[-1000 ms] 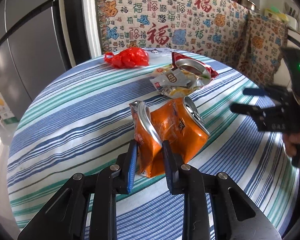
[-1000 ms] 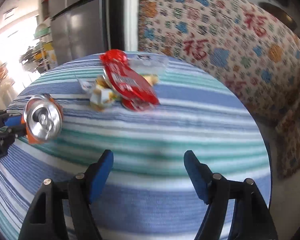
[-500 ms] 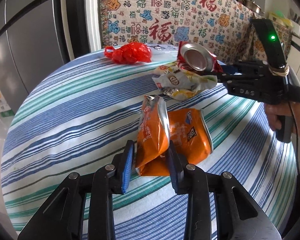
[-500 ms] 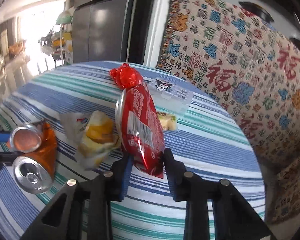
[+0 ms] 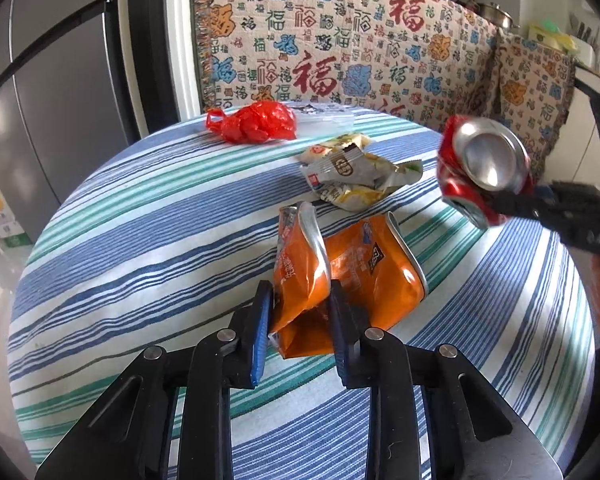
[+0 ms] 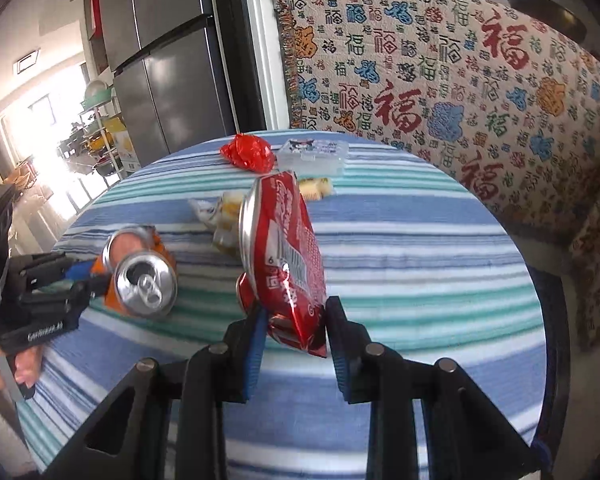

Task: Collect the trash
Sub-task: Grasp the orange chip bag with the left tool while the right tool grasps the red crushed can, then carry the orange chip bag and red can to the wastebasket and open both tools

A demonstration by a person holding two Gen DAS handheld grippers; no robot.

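My left gripper point(image 5: 300, 322) is shut on a crushed orange can point(image 5: 304, 276), folded in two, its other half point(image 5: 374, 272) leaning right. It shows in the right wrist view point(image 6: 140, 276) at the left. My right gripper point(image 6: 294, 332) is shut on a crushed red can point(image 6: 286, 256) and holds it above the striped table point(image 6: 420, 248). The red can shows in the left wrist view point(image 5: 482, 168) in the air at the right. Crumpled snack wrappers point(image 5: 356, 176) and a red plastic bag point(image 5: 254, 122) lie on the table beyond.
A small clear plastic box point(image 6: 314, 154) sits at the table's far edge by the red bag point(image 6: 250, 152). A patterned cloth point(image 5: 340, 40) covers furniture behind the table. A grey fridge point(image 6: 168, 68) stands at the back left.
My right gripper closed on the red can and lifted it off the wrappers, away from the table. My left gripper stays shut on the orange can, raised slightly.
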